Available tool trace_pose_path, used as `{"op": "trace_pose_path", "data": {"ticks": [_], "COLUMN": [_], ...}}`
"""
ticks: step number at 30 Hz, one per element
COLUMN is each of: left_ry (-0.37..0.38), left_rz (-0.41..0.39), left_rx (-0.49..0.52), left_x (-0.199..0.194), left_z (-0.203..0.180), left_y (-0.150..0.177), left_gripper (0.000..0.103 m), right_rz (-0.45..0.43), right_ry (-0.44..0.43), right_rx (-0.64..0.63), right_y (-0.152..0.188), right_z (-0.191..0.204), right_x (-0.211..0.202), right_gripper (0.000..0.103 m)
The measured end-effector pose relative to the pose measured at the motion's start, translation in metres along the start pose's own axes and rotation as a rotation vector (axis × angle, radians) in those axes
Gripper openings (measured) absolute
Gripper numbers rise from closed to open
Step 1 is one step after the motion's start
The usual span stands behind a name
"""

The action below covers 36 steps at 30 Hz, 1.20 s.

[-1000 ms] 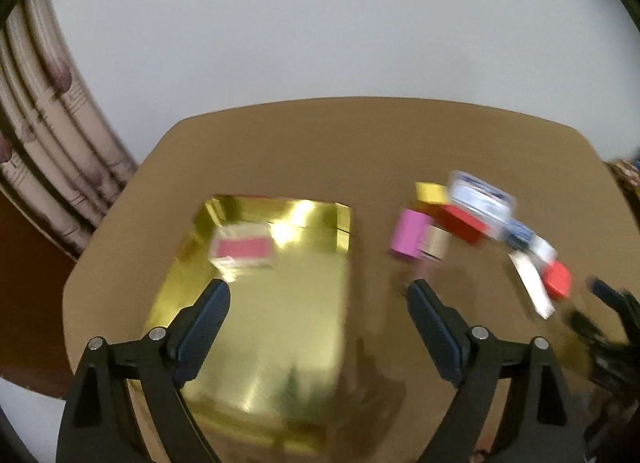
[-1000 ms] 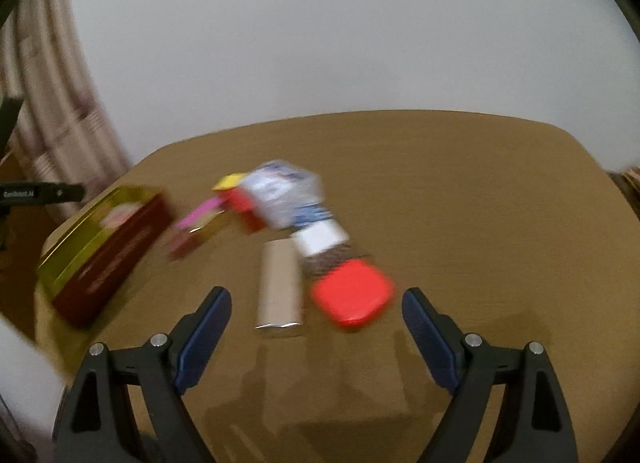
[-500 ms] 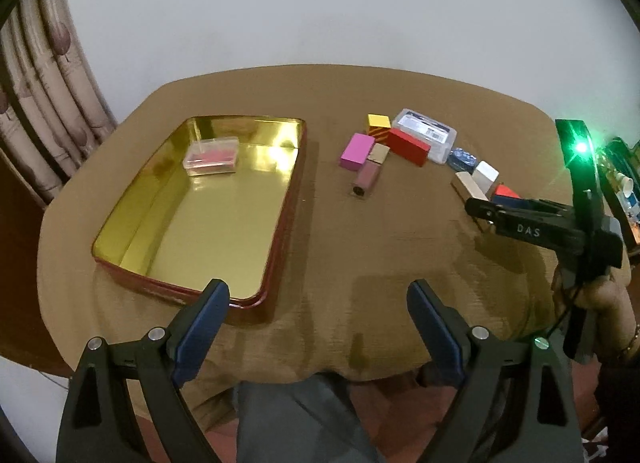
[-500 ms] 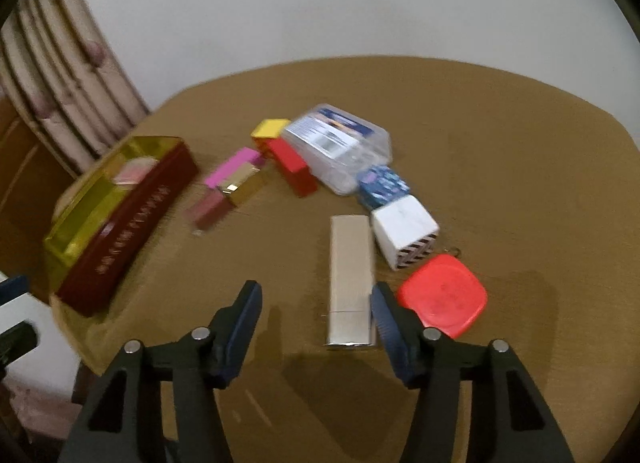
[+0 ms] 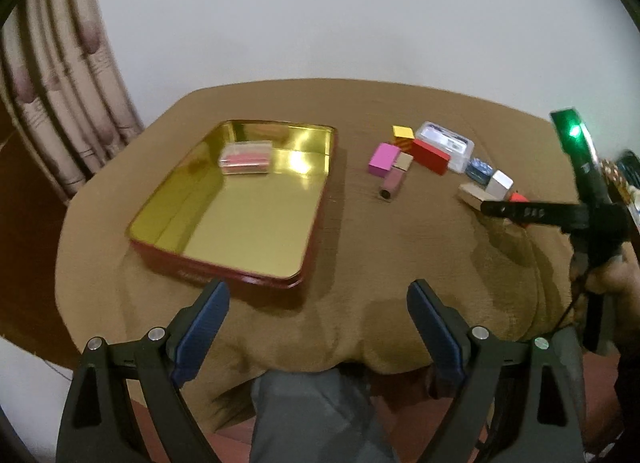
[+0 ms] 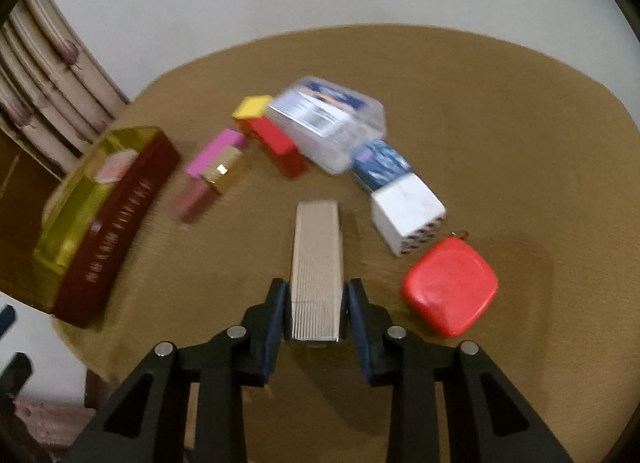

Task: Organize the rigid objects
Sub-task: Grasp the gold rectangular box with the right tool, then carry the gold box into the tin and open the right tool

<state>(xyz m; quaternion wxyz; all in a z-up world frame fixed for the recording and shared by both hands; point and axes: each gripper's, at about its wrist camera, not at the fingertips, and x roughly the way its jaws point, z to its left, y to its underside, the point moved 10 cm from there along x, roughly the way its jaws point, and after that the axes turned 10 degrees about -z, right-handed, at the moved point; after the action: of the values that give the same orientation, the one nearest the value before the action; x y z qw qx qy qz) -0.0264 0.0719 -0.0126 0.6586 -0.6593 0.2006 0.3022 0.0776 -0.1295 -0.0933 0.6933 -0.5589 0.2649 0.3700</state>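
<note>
My right gripper (image 6: 316,303) is shut on the near end of a long beige ribbed box (image 6: 317,255) that lies on the brown table; the box also shows in the left wrist view (image 5: 472,195). My left gripper (image 5: 316,319) is open and empty, held back over the table's front edge. A gold tin tray with red walls (image 5: 224,263) lies at the left and holds a clear box with a pink insert (image 5: 246,157). The tray also shows in the right wrist view (image 6: 116,223).
Small boxes lie in a row: red rounded case (image 6: 451,287), white cube (image 6: 406,215), blue patterned box (image 6: 380,165), clear plastic case (image 6: 326,123), red block (image 6: 280,145), yellow cube (image 6: 251,109), pink block (image 6: 214,153), gold-and-mauve tube (image 6: 208,187). Curtains (image 5: 60,95) hang at the left.
My right gripper has moved forward and closed on the beige box. My left gripper has pulled back from over the tray toward the table's front edge.
</note>
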Motion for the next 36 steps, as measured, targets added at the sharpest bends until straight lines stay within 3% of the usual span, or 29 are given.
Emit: {"op": "trace_pose_path", "data": {"ticks": [6, 11, 16, 20, 26, 34, 36], "left_ry": [-0.045, -0.066, -0.083, -0.086, -0.064, -0.065, -0.061], "left_rz": [-0.022, -0.040, -0.057, -0.055, -0.005, 0.001, 0.007], "left_rx": [-0.033, -0.075, -0.108, -0.144, -0.177, -0.161, -0.156], "left_x": [-0.022, -0.034, -0.040, -0.038, -0.024, -0.021, -0.020], "left_z": [0.024, 0.046, 0.070, 0.086, 0.096, 0.097, 0.094], "left_y": [0.013, 0.015, 0.015, 0.017, 0.026, 0.031, 0.032], "left_gripper": [0.088, 0.088, 0.088, 0.091, 0.092, 0.092, 0.092], "right_rz": [-0.056, -0.036, 0.024, 0.046, 0.035, 0.043, 0.011], "right_ry": [-0.191, -0.295, -0.267, -0.180, -0.062, -0.034, -0.039], "right_rx": [-0.025, -0.060, -0.089, -0.109, -0.145, -0.194, -0.217], "right_y": [-0.049, -0.087, -0.095, -0.091, -0.080, -0.073, -0.078], "right_z": [0.083, 0.170, 0.214, 0.224, 0.228, 0.233, 0.234], "right_x": [-0.031, -0.003, 0.052, 0.095, 0.122, 0.144, 0.137], "right_gripper": [0.031, 0.031, 0.031, 0.031, 0.031, 0.032, 0.036]}}
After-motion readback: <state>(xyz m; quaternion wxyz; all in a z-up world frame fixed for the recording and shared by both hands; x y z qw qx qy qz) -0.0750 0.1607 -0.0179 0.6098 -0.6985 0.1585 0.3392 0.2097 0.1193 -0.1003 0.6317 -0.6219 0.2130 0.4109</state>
